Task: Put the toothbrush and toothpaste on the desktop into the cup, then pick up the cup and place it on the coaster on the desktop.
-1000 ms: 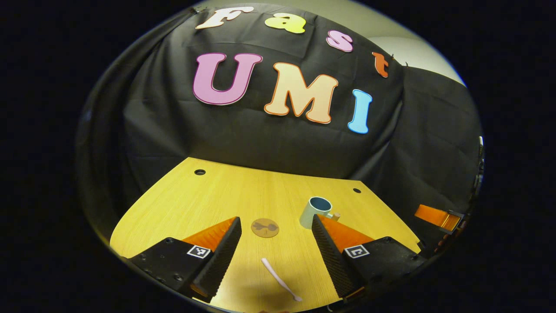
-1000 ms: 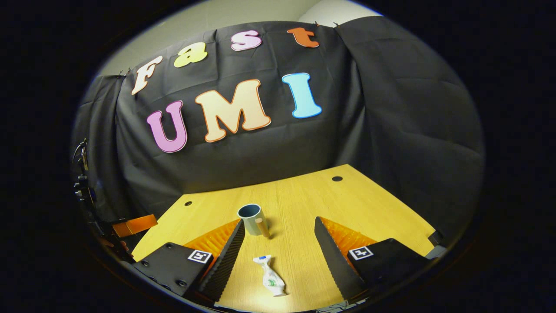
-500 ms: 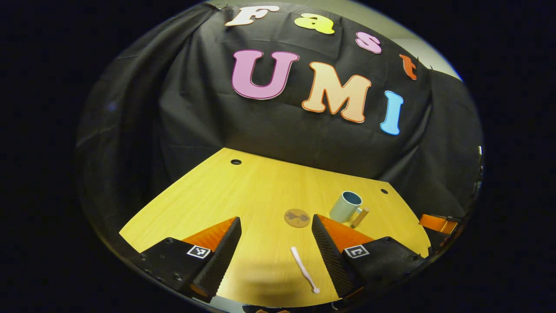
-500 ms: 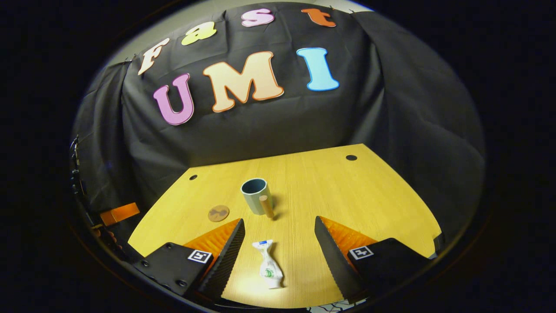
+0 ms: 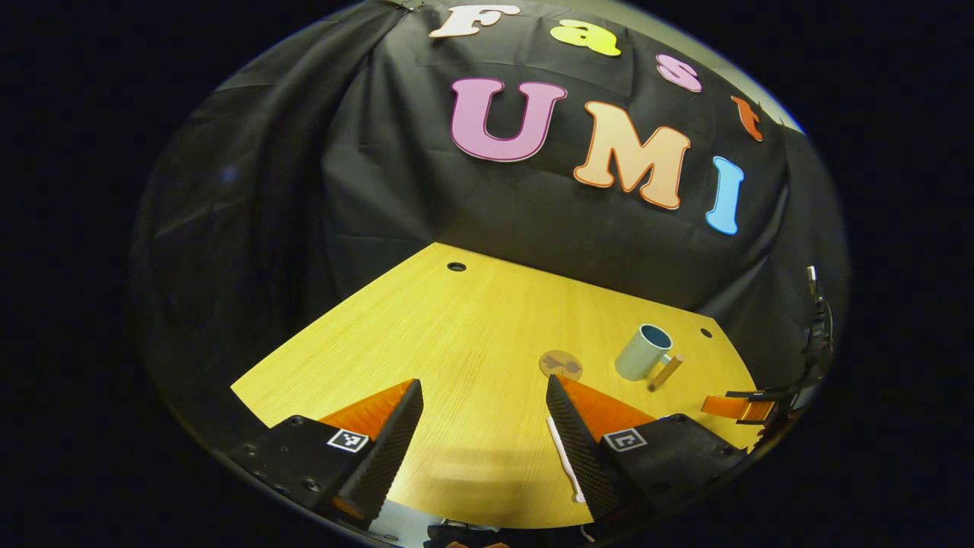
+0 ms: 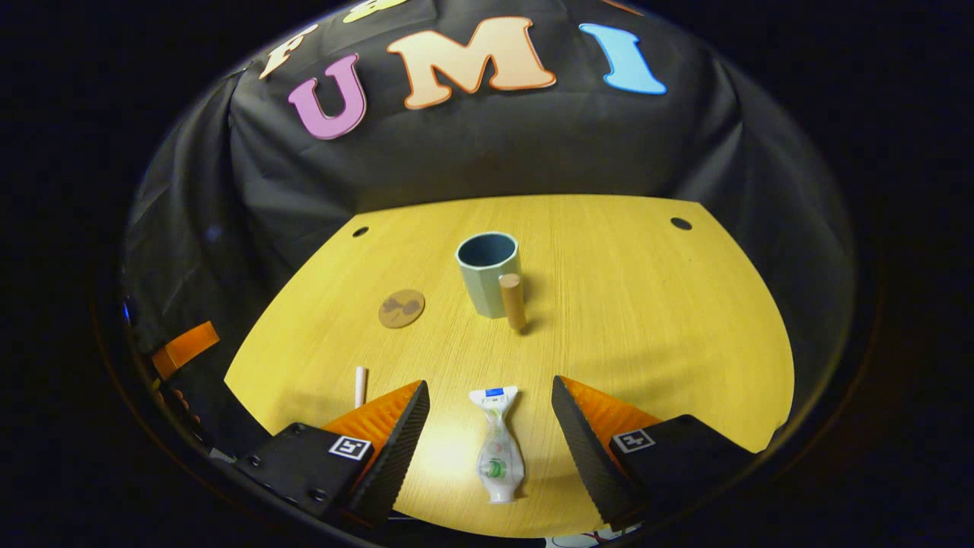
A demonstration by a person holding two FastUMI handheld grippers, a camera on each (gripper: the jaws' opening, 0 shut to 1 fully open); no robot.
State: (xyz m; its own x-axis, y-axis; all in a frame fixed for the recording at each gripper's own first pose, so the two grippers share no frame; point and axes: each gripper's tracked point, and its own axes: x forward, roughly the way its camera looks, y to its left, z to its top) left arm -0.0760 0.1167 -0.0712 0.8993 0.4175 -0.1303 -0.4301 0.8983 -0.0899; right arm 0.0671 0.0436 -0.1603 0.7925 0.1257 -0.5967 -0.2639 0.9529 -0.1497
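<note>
Toothpaste lies flat on the table between the two fingers of the right gripper, cap end pointing away toward the cup; the fingers stand wide apart and touch nothing. The step in hand appears to be the pickup of this tube. For a sound grasp, the right gripper should descend until the fingers bracket the middle of the tube, then close across its narrow waist rather than the soft lower body, which is likely to squash and slip. The tube should then be tipped upright and lowered into the cup, which stands upright and empty near the table centre with its wooden handle facing the gripper; the handle side should be avoided on approach. The left gripper is likewise spread wide and empty; the toothbrush lies on the table just beside its right finger, partly hidden by it, so the gripper would need to shift sideways to centre on the brush handle. The coaster sits near the cup, apart from it and bare.
</note>
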